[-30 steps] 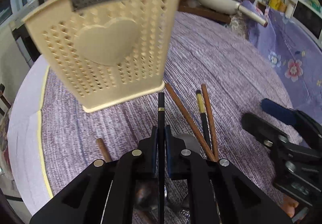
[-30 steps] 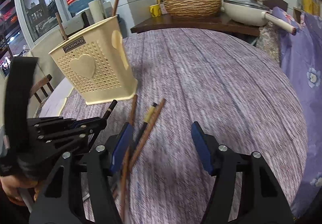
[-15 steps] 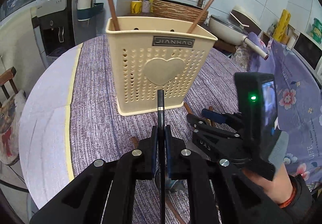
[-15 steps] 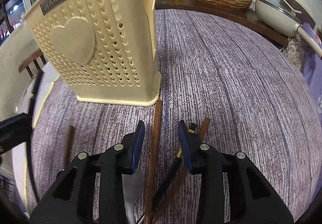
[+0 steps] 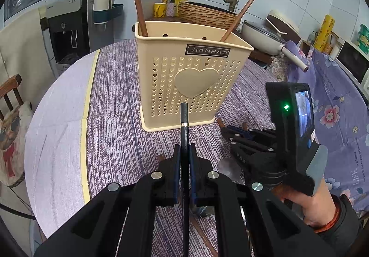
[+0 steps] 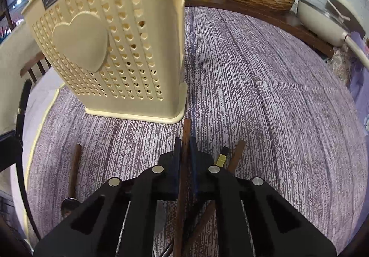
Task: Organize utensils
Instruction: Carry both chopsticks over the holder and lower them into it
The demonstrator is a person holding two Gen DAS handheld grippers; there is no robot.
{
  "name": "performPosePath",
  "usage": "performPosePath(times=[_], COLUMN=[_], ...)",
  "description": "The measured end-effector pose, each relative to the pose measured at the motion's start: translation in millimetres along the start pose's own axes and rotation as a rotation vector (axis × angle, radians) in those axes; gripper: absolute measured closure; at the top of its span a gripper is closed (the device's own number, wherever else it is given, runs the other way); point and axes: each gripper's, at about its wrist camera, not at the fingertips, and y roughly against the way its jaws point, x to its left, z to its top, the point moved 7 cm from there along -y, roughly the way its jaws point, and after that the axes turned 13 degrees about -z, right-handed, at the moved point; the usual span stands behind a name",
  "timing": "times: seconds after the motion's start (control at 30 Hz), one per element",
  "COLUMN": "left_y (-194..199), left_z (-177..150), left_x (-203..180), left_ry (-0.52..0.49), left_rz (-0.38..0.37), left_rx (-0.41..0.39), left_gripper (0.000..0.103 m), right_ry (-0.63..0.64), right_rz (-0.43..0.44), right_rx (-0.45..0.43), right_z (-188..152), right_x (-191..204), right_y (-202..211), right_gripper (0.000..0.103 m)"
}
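Note:
A cream perforated utensil holder (image 5: 191, 79) with a heart stands upright on the purple table; two brown chopsticks (image 5: 138, 3) lean inside it. My left gripper (image 5: 184, 150) is shut on a black chopstick (image 5: 184, 118) that points at the holder's front. My right gripper (image 6: 184, 148) is shut on a brown chopstick (image 6: 186, 127) lying on the cloth just in front of the holder (image 6: 110, 44). It also shows in the left wrist view (image 5: 233, 132), low beside the holder's right corner.
A black chopstick with a gold band (image 6: 222, 156), another brown chopstick (image 6: 237, 153) and a wooden-handled spoon (image 6: 75, 171) lie on the cloth. A pan (image 5: 265, 37) and woven basket (image 5: 205, 13) sit on the counter behind. A chair (image 5: 9, 104) stands at the left.
My right gripper has closed on the brown chopstick. My left gripper has drawn back from the holder and tilted up, still holding the black chopstick.

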Motion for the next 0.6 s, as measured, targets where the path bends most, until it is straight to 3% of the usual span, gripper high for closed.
performPosePath(times=[0.17,0.6], left_y=[5,46], left_z=[1,12], left_x=[3,1], left_ry=[0.002,-0.011], left_rz=[0.004,0.015], left_rx=[-0.009,-0.101], left_gripper=[0.095,0.095], right_ry=[-0.036,-0.114], right_rz=[0.035,0.154], right_rx=[-0.064,-0.242], right_z=[5,13], right_x=[-16,-70], right_y=[27,145], right_gripper=[0.095,0.095])
